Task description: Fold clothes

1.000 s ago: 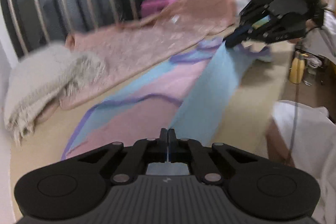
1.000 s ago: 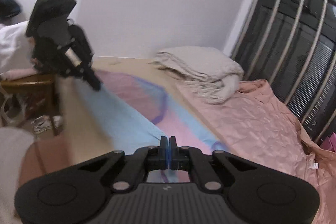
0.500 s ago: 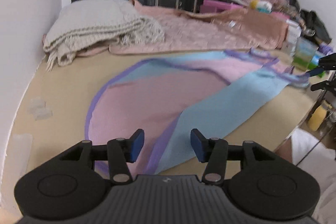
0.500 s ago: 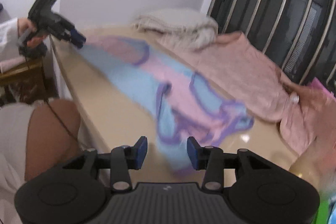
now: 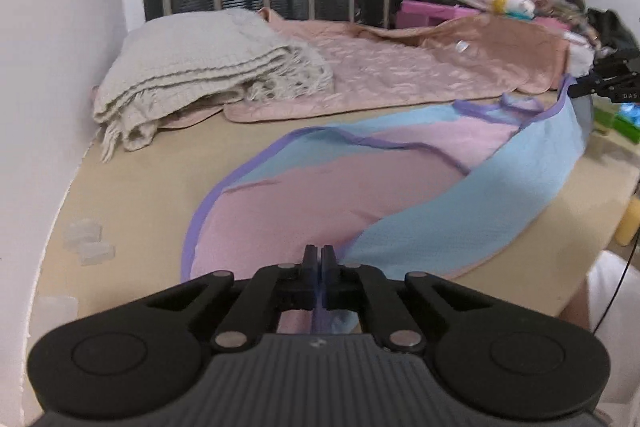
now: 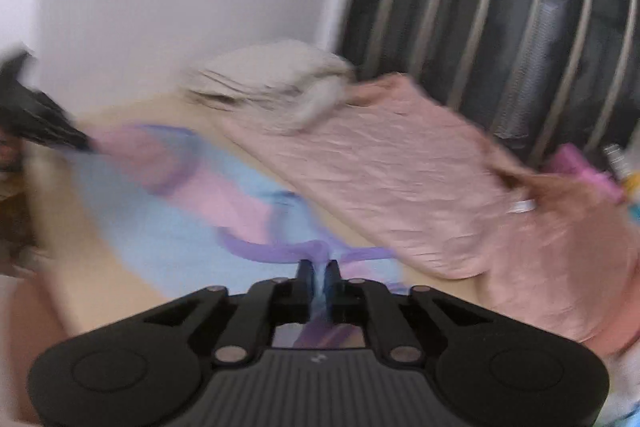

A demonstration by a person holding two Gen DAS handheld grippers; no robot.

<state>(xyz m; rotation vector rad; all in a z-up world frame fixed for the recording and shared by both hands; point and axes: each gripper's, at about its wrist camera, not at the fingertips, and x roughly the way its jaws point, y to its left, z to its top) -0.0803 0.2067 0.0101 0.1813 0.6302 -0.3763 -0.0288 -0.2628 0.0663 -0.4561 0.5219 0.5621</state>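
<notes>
Jaws of both the left gripper [image 5: 319, 259] and right gripper [image 6: 318, 273] pinch opposite ends of the garment [image 5: 420, 179].

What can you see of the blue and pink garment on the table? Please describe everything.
The garment is thin, soft-looking cloth in pale blue and pink panels with purple trim. It lies stretched along the beige table, one blue side folded over the pink. The left gripper pinches its near end, the right gripper its strappy far end, jaws closed on cloth.

Readable text: letters "DAS", white, partly cut off at the frame edge, on the black right gripper [image 5: 608, 83] beyond the garment's [image 5: 360, 187] far end.
</notes>
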